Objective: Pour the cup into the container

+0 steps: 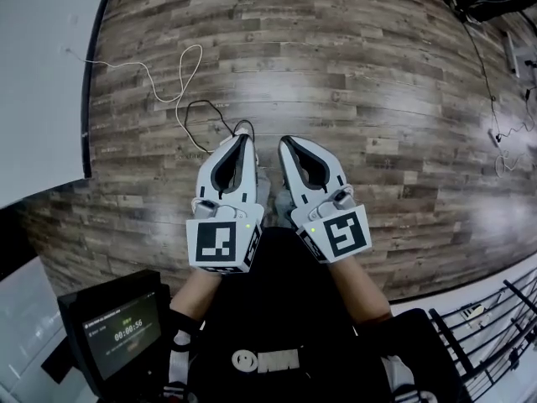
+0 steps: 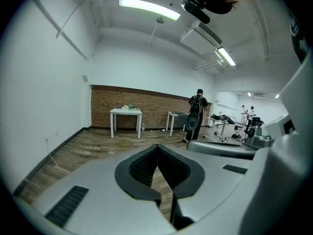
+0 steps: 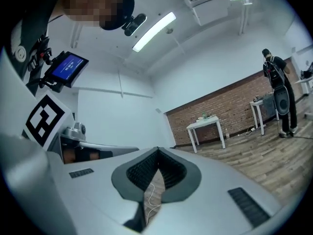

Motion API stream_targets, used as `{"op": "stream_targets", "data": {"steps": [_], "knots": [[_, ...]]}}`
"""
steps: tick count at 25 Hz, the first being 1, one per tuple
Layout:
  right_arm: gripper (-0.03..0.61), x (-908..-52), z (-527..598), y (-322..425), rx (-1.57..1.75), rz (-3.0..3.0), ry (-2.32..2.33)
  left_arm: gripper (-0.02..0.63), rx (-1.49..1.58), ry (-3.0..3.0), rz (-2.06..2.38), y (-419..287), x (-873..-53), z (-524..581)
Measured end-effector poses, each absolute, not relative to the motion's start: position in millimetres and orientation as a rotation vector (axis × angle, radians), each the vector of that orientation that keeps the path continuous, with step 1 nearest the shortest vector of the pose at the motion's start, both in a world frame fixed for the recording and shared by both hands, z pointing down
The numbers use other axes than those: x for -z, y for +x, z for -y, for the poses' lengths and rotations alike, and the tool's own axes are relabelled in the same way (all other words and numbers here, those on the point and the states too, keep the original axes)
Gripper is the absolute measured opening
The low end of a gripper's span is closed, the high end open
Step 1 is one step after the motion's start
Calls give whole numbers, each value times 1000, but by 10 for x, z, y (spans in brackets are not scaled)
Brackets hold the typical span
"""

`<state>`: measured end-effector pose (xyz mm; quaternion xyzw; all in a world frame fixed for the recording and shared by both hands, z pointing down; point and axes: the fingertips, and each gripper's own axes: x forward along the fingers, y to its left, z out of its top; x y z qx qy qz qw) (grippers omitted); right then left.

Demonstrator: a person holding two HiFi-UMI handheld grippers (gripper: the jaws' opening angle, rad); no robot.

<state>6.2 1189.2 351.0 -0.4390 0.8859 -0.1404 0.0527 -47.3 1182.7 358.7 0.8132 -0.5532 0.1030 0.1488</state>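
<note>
Left gripper (image 1: 245,139) and right gripper (image 1: 284,142) side by side above the wood floor (image 1: 336,74). Both sets of jaws closed tip to tip, nothing between them.

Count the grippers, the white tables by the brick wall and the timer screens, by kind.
Grippers: 2, the left gripper and the right gripper, both shut
White tables: 2
Timer screen: 1
Total: 5
</note>
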Motion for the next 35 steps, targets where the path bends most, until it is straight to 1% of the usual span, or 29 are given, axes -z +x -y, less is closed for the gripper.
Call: {"op": "stream_targets", "data": {"steps": [6, 12, 19, 27, 35], "knots": [[3, -3561, -11963, 131, 455, -2681, -1422, 3, -276, 2351, 1608, -591, -3529, -11996], [3, -3438, -12017, -59, 322, -2702, -1583, 3, -164, 2407, 1597, -730, -3326, -11981], [3, -3328, -11967, -442, 209, -2728, -1528, 3, -112, 2402, 1620, -1089, -3356, -11942], [3, -3462, -12144, -690, 164, -2821, -1460, 3, -123, 2410, 1577, -1082, -3480, -12049], [3, -3414, -12045, -552, 130, -2776, -1515, 3, -110, 2489, 1603, -996, -3281, -11953]]}}
